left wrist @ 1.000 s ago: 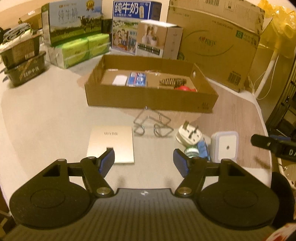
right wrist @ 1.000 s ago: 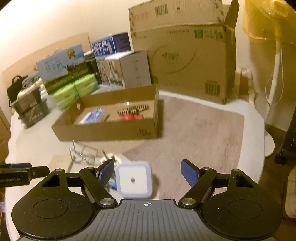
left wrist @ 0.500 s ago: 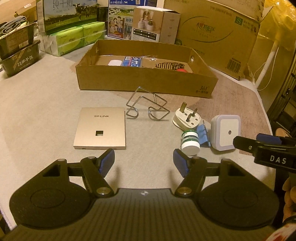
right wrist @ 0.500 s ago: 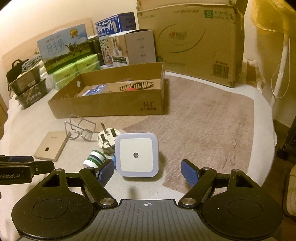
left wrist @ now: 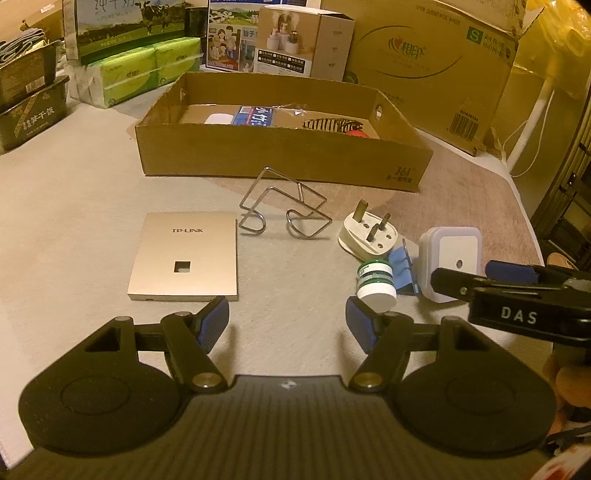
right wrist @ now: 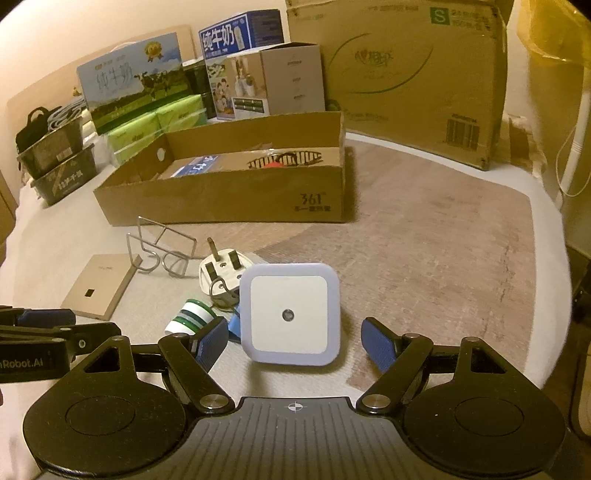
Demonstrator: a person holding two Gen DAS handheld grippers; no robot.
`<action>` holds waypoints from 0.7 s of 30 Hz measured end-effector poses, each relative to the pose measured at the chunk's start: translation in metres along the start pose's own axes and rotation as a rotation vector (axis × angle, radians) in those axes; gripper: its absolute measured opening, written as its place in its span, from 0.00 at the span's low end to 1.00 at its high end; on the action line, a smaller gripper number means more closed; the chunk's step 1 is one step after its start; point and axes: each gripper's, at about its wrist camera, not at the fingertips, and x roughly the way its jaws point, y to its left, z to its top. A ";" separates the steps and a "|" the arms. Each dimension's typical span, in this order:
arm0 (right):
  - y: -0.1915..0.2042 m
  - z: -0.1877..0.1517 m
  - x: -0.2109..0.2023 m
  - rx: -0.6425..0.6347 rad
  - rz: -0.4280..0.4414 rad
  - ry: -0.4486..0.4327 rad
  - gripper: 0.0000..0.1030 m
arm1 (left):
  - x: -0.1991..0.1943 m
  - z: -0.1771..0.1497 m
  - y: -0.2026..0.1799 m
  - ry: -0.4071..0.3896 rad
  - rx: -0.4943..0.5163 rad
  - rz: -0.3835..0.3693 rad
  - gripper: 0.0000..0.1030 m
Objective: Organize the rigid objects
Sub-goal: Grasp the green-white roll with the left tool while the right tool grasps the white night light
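Note:
On the table lie a gold TP-LINK panel (left wrist: 184, 258), a bent wire stand (left wrist: 284, 206), a white plug adapter (left wrist: 365, 236), a small green-and-white jar (left wrist: 375, 282), a blue clip (left wrist: 402, 273) and a white square night light (left wrist: 452, 258). My left gripper (left wrist: 286, 325) is open, just short of the panel and jar. My right gripper (right wrist: 293, 341) is open, its fingers on either side of the night light (right wrist: 290, 314), not touching it. The shallow cardboard tray (left wrist: 280, 157) behind holds several items.
Milk cartons (left wrist: 122, 26), green tissue packs (left wrist: 147, 70), a small product box (left wrist: 303, 44) and a large carton (left wrist: 424, 70) stand behind the tray. Dark boxes (left wrist: 26, 99) sit at far left. A fan pole (left wrist: 532, 122) stands off the table's right edge.
Both grippers have come lower and closer to the loose objects. The night light now sits between my right gripper's open fingers. Nothing has been picked up.

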 end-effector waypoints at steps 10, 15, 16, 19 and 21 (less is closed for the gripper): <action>0.003 0.004 0.017 -0.027 -0.006 0.008 0.70 | 0.009 0.000 0.000 0.010 0.000 -0.006 0.65; 0.004 0.005 0.018 -0.041 -0.010 0.010 0.63 | 0.014 0.001 -0.002 0.013 0.001 -0.019 0.65; 0.003 0.005 0.018 -0.040 -0.011 0.010 0.63 | 0.015 0.001 -0.003 0.011 0.002 -0.025 0.65; 0.000 0.006 0.013 -0.031 -0.014 -0.001 0.63 | 0.016 0.001 -0.007 0.007 0.010 -0.045 0.65; -0.003 0.008 0.009 -0.030 -0.019 -0.012 0.63 | 0.018 0.002 -0.011 0.004 0.017 -0.059 0.65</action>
